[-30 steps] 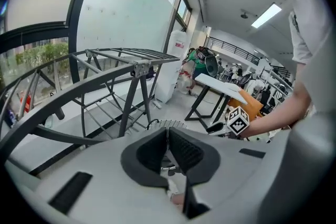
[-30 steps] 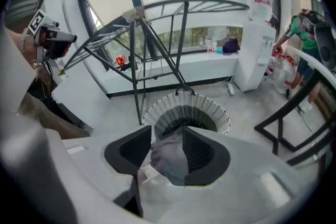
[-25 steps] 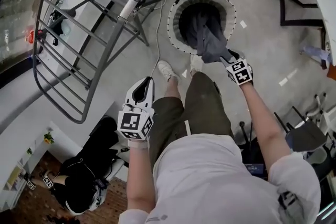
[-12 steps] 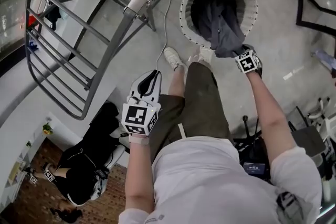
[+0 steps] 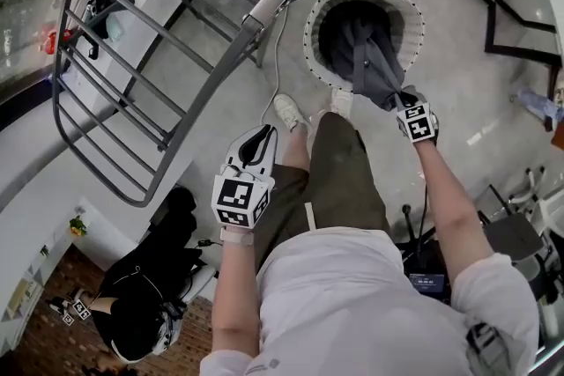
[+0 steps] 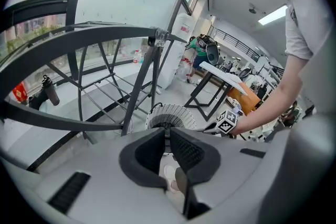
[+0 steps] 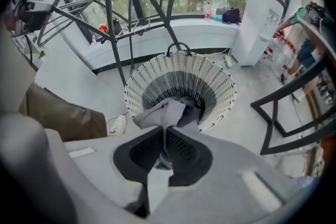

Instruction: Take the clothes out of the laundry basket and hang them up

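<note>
A white wicker laundry basket (image 5: 412, 17) stands on the floor in front of my feet, with dark clothes inside. A grey garment (image 5: 374, 70) rises out of it, and my right gripper (image 5: 402, 101) is closing on a fold of it just above the basket's near rim. In the right gripper view the cloth (image 7: 165, 112) runs up between the jaws of the right gripper (image 7: 164, 136), over the basket (image 7: 212, 78). My left gripper (image 5: 256, 139) hangs shut and empty above my left leg; the left gripper (image 6: 168, 134) points toward the basket (image 6: 169, 115).
A grey metal drying rack (image 5: 176, 40) leans over the floor at the left, its foot near the basket. A person in black (image 5: 141, 304) crouches at the lower left. A black frame (image 5: 515, 4) stands at the upper right. A cable (image 5: 275, 57) runs along the floor.
My right gripper has lifted the grey garment a little higher out of the basket and closed on it. The left gripper has hardly moved.
</note>
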Demonstrator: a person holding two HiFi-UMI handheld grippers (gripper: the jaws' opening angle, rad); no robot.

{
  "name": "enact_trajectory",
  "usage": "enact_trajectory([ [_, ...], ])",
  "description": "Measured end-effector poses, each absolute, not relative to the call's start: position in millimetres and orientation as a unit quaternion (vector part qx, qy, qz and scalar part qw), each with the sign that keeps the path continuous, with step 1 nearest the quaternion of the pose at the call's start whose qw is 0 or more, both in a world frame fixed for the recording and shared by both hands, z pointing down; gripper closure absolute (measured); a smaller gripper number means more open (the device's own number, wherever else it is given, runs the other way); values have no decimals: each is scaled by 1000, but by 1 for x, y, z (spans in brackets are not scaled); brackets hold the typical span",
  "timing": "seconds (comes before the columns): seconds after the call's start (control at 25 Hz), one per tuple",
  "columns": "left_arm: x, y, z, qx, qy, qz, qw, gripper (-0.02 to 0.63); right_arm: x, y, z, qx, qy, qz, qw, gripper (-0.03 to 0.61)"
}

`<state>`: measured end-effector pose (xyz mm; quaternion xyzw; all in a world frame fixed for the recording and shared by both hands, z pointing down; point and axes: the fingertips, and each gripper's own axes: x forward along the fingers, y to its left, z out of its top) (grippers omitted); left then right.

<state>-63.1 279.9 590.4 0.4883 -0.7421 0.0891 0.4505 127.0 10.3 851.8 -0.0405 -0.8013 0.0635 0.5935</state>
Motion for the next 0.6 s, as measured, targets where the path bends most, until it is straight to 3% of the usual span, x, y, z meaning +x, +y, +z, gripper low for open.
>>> enact_trajectory([
  [0.4,-75,267,549,538,-737,73,402,603,99,-1,730,4,-851,21,525,554],
  [0.6,-73,256,535,572,-722,71,383,537,86,-4,657,28,-880,-2,475,555],
])
